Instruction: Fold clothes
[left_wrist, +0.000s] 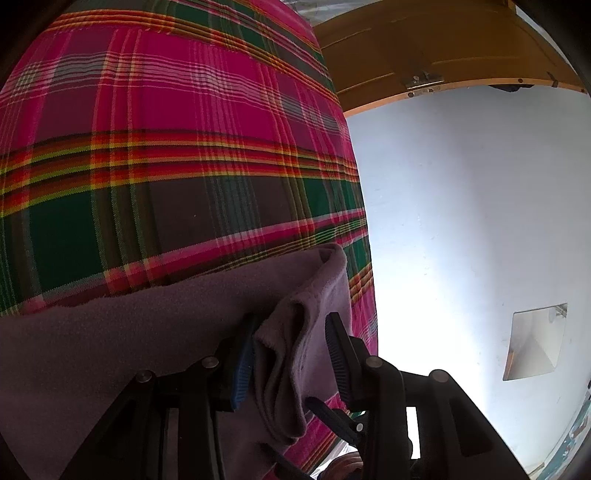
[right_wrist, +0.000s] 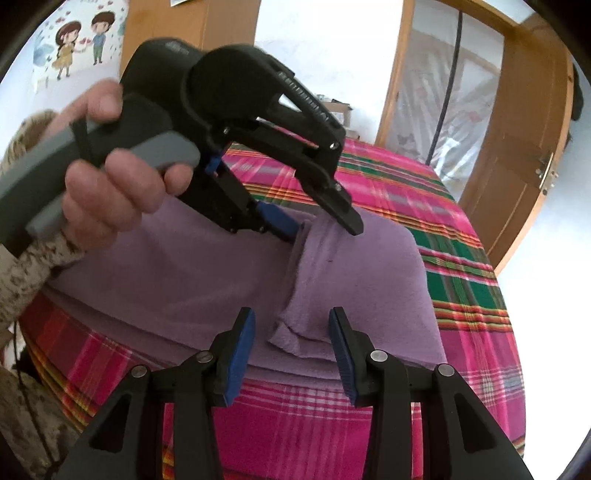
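A purple fleece cloth (right_wrist: 177, 273) lies spread on a pink, green and red plaid bedspread (right_wrist: 469, 280). My left gripper (left_wrist: 291, 325) stands on the cloth's far side, and a bunched fold of the fleece (left_wrist: 291, 354) fills the gap between its pads. The right wrist view shows that gripper (right_wrist: 321, 229) from the front, held by a hand (right_wrist: 103, 195), with the cloth ridged up at its tips. My right gripper (right_wrist: 291, 317) hovers over the near side of the cloth. Its blue pads are apart and straddle a folded-over flap edge (right_wrist: 299, 332) without pressing it.
The bed's edge falls away on the right to a pale floor (left_wrist: 461, 221). A wooden door (right_wrist: 517, 177) stands open beyond the bed's far right corner. A sleeve (right_wrist: 22, 280) comes in from the left. A wall picture of two cartoon children (right_wrist: 77, 40) is at the back left.
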